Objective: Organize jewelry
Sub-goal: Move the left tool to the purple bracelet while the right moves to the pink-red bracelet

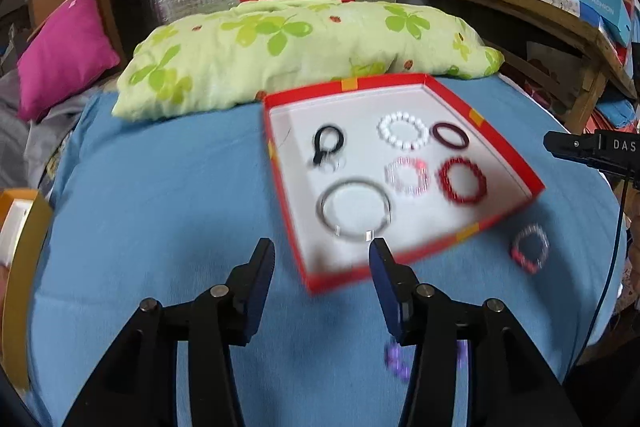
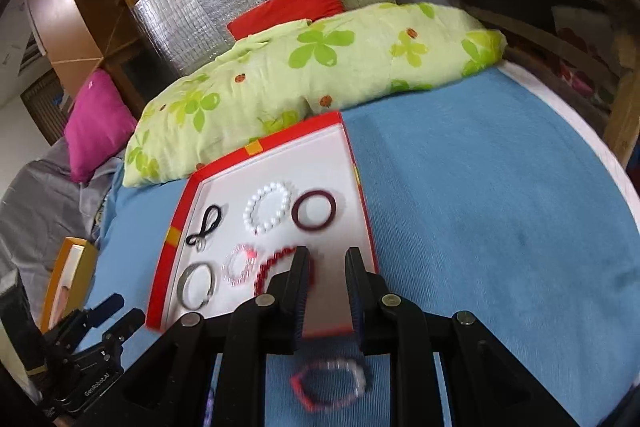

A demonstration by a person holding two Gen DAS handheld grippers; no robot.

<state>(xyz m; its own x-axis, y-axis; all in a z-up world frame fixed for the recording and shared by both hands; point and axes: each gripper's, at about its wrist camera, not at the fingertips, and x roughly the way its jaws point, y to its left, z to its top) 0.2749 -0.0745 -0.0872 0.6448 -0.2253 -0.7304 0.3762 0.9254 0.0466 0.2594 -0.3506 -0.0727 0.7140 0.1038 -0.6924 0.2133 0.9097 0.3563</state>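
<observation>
Bracelets: six in red tray (image 1: 496,131) on bed | pink-white bracelet (image 2: 330,385) loose on blue sheet | left gripper (image 1: 320,259) half open, empty | right gripper (image 2: 327,267) narrow, empty | next, likely: grasp loose bracelet.

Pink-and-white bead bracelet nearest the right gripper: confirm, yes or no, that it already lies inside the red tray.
No: the pink-and-white bead bracelet lies on the blue cloth, outside the red tray.
</observation>
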